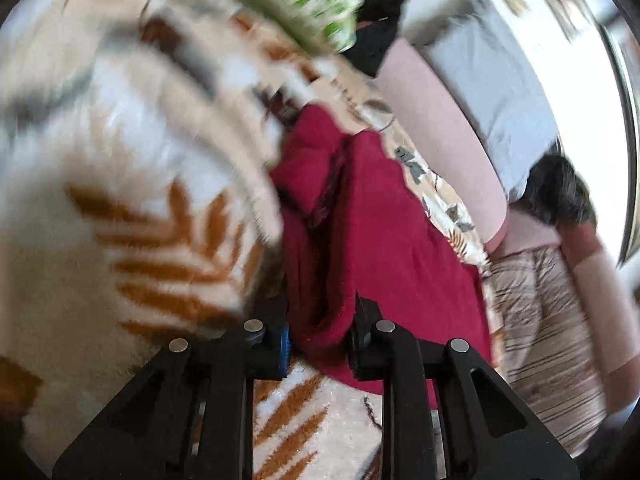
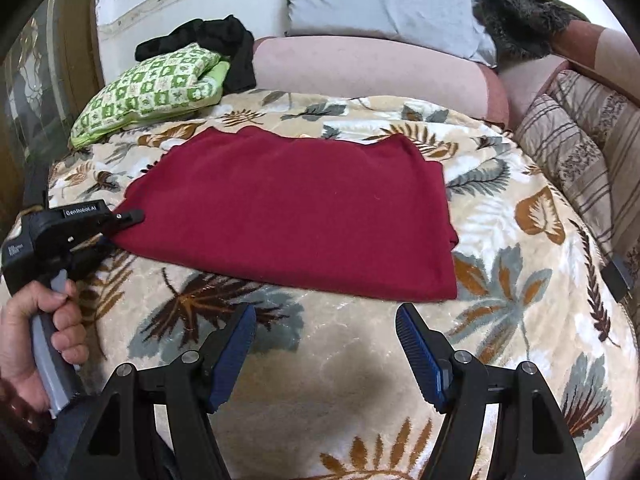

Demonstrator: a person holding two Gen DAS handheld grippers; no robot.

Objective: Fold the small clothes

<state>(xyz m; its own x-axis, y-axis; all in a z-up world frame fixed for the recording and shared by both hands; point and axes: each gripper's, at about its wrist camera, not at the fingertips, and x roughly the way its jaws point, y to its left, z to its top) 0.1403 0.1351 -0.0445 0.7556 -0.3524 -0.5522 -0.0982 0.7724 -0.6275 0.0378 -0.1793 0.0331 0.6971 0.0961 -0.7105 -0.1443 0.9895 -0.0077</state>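
A dark red garment lies folded flat on the leaf-patterned blanket. My left gripper holds the garment's near left corner; in the blurred left wrist view the red cloth bunches between its fingers. My right gripper is open and empty, hovering over the blanket just in front of the garment's near edge, with blue pads spread wide.
A green checked pillow with black clothes on it lies at the back left. A pink bolster, a grey pillow and a dark furry item sit behind. Striped cushions line the right side.
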